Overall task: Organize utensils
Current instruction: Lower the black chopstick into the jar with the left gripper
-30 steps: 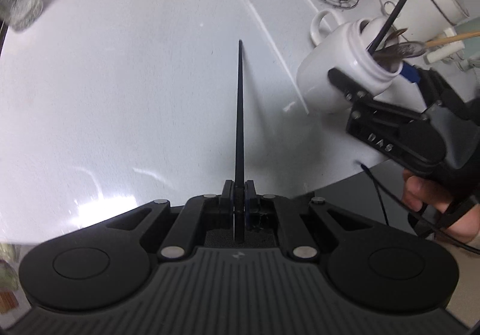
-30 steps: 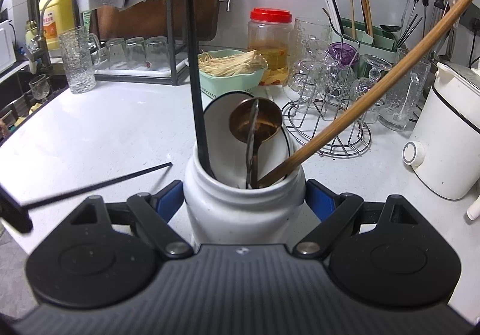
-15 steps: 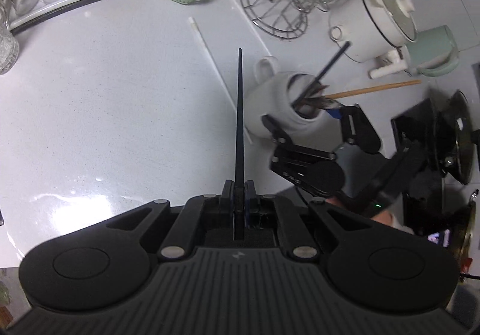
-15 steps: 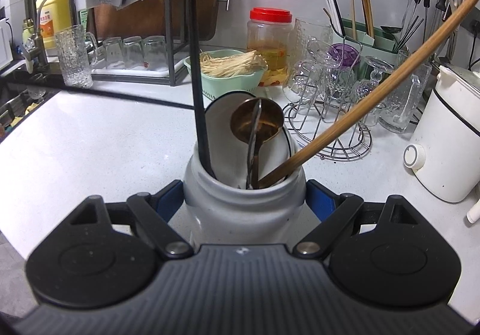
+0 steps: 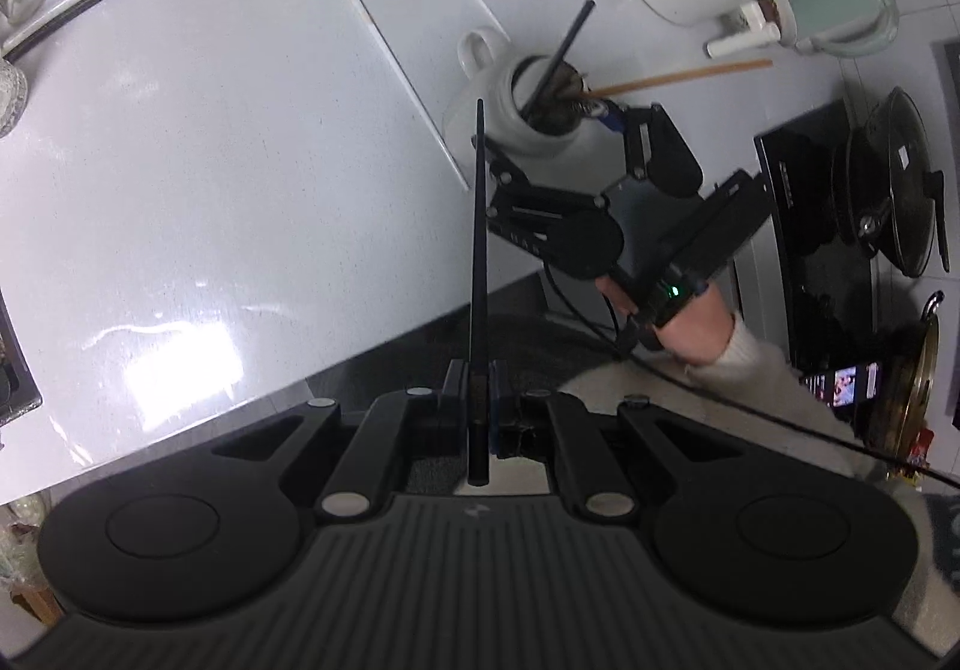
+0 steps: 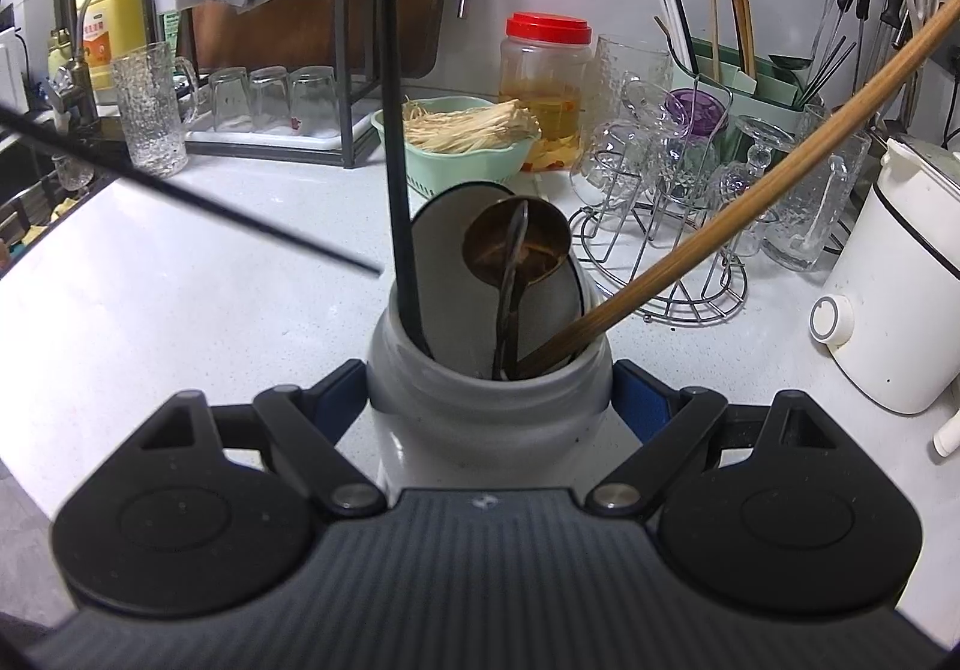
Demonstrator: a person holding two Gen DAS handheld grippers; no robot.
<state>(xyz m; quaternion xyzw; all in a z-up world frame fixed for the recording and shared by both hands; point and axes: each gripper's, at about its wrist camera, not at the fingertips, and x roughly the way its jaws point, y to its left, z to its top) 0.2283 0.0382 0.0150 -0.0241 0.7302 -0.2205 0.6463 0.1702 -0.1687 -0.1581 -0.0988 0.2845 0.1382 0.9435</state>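
Observation:
My left gripper [image 5: 478, 388] is shut on a long black chopstick [image 5: 478, 250] and hangs high above the counter. The chopstick's tip sits near the rim of the white jar [image 5: 528, 129]. In the right wrist view the same black chopstick [image 6: 180, 196] slants in from the left, its tip just left of the white jar [image 6: 489, 430]. My right gripper [image 6: 489, 394] is shut on the jar, blue pads on both sides. The jar holds another black chopstick [image 6: 396, 159], a metal spoon [image 6: 516, 244] and a wooden-handled utensil [image 6: 720, 232]. A white chopstick [image 5: 402, 81] lies on the counter.
A green basket [image 6: 468, 153] of pale sticks, a wire glass rack [image 6: 672, 250] and a white cooker [image 6: 888, 298] stand behind the jar. A mint kettle [image 5: 840, 9] and a stove with a lidded pan [image 5: 894, 184] are to the right. The counter edge [image 5: 360, 364] runs below the left gripper.
My left gripper rose with the black chopstick and tilted further down; the chopstick's tip now lies near the jar's rim. The right gripper kept still on the jar.

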